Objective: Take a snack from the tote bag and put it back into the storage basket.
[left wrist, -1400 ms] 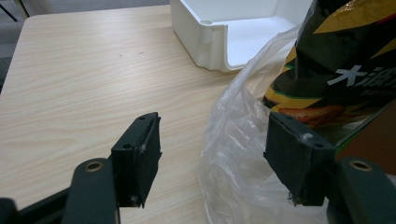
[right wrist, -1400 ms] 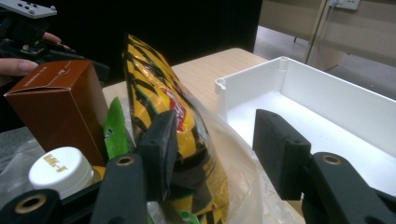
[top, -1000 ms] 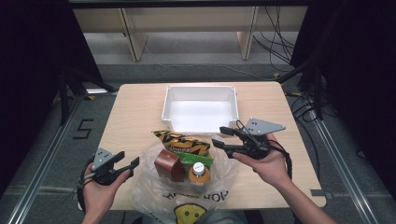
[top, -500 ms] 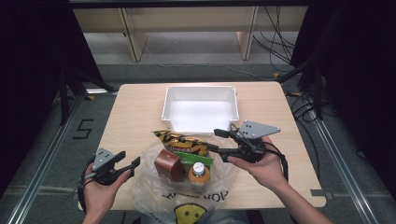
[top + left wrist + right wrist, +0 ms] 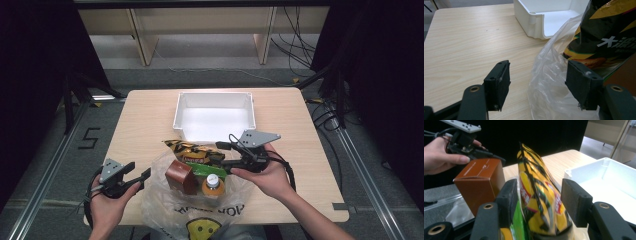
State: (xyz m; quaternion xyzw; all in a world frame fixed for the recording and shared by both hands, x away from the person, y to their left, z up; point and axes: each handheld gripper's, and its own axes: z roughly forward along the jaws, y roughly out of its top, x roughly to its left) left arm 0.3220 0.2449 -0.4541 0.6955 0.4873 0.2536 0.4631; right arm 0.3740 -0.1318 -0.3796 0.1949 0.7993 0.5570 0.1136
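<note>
Right gripper (image 5: 539, 197): fingers apart, straddling the yellow chip bag (image 5: 537, 195), not clamped.
Chip bag spot: standing in the plastic bag (image 5: 165, 200), near the white bin (image 5: 215, 95).
Left gripper (image 5: 544, 82): fingers released, at the bag's left edge on the bench (image 5: 461, 45).
Right gripper view extra: brown box (image 5: 480, 185) up close.

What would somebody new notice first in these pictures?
Probably the yellow-and-black chip bag, standing between the open jaws of the right gripper at the near middle of the table. Beside it, a brown box and a bottle sit in a clear plastic bag, with a white bin beyond.
</note>
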